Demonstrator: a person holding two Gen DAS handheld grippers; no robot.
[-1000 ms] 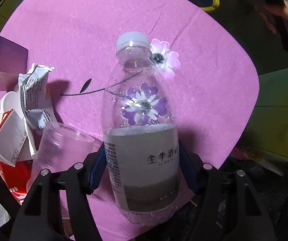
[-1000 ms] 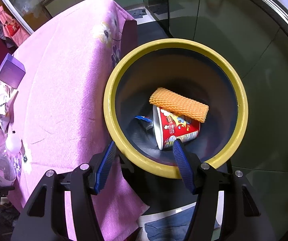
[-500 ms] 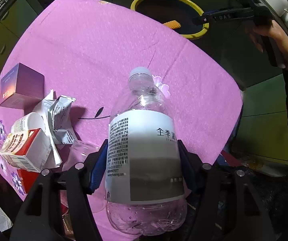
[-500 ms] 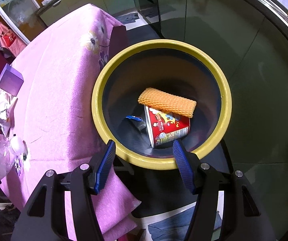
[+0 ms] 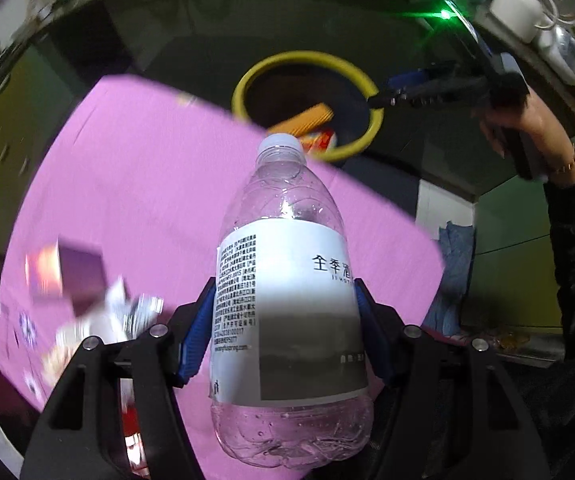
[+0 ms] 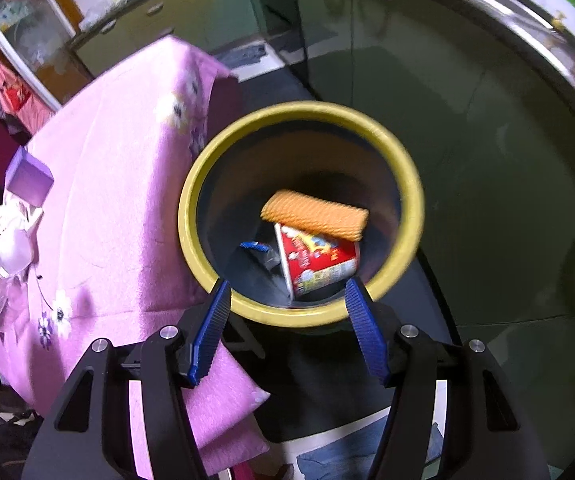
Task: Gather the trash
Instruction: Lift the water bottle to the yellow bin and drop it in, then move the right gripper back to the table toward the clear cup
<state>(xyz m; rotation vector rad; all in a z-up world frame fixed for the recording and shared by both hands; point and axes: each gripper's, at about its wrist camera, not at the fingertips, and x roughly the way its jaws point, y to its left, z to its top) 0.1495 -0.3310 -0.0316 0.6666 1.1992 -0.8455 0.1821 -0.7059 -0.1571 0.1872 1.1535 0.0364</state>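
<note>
My left gripper (image 5: 285, 328) is shut on a clear plastic bottle (image 5: 287, 304) with a white and grey label and a white cap, held upright above the pink tablecloth (image 5: 147, 184). The yellow-rimmed trash bin (image 5: 351, 148) stands beyond the table's far edge. In the right wrist view the bin (image 6: 411, 188) holds an orange wafer pack (image 6: 315, 214) and a red cup-noodle tub (image 6: 319, 260). My right gripper (image 6: 287, 314) is open and empty, just above the bin's near rim; it also shows in the left wrist view (image 5: 419, 88) by the bin.
A purple box (image 5: 81, 276), crumpled wrappers (image 5: 127, 312) and cartons lie at the table's left; the box also shows in the right wrist view (image 6: 29, 176). Green cabinets (image 6: 367, 40) stand behind the bin. Blue cloth (image 5: 453, 252) lies on the floor.
My left gripper has lifted the bottle off the table and tilted up toward the bin. My right gripper has drawn back and risen a little from the bin, still open.
</note>
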